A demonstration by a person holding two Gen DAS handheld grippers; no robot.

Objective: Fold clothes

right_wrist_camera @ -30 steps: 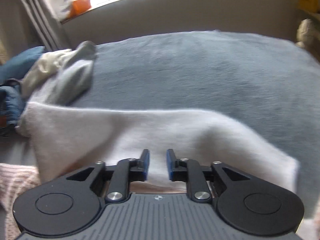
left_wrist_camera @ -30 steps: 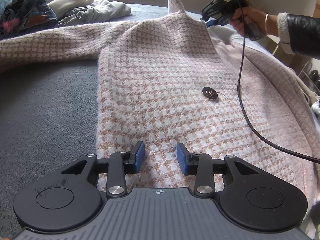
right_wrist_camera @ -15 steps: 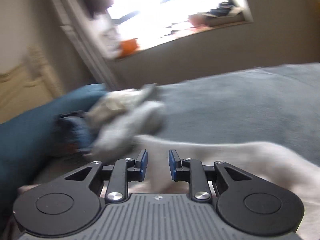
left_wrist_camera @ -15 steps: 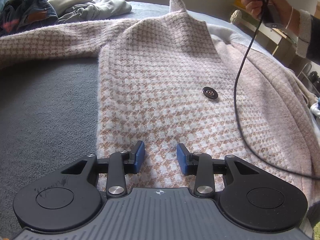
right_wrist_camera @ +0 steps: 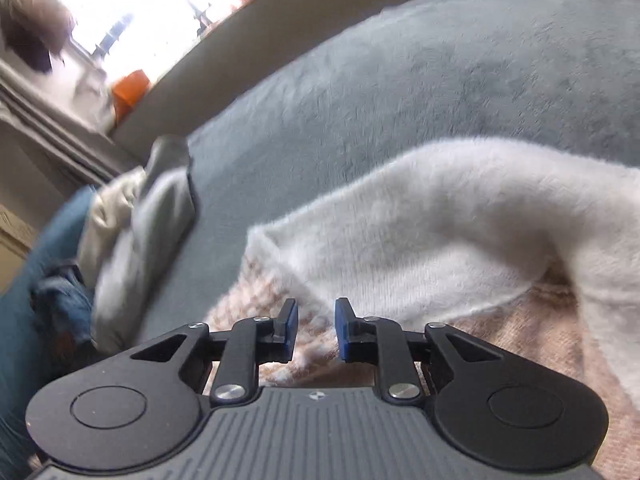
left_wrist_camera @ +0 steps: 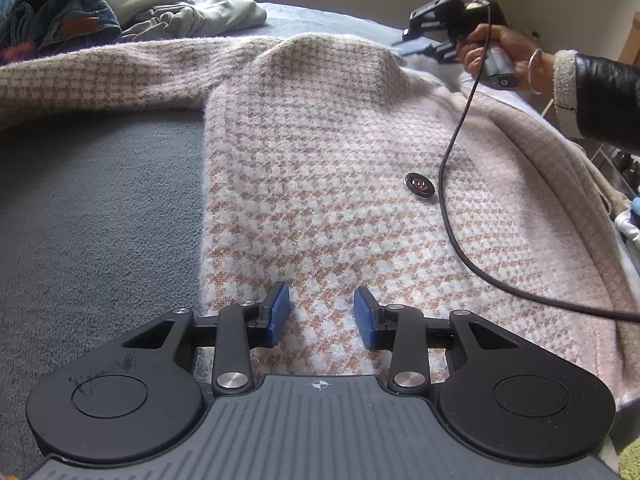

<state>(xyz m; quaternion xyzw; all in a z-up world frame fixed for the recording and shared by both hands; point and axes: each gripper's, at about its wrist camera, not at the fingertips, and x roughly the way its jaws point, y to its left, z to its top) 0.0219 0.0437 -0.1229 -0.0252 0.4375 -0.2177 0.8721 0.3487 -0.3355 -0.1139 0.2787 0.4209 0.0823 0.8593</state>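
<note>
While the pink-and-white checked coat (left_wrist_camera: 328, 168) lies spread on the grey bed (left_wrist_camera: 96, 208), the left gripper (left_wrist_camera: 322, 314) hovers over its hem, blue pads parted with nothing pinched; the cloth fans out from 9 to 3 o'clock, its dark button (left_wrist_camera: 419, 185) at 1. At 2 o'clock a hand (left_wrist_camera: 496, 58) carries the right gripper (right_wrist_camera: 316, 330), jaws narrowly apart and empty, above the coat's collar edge.
</note>
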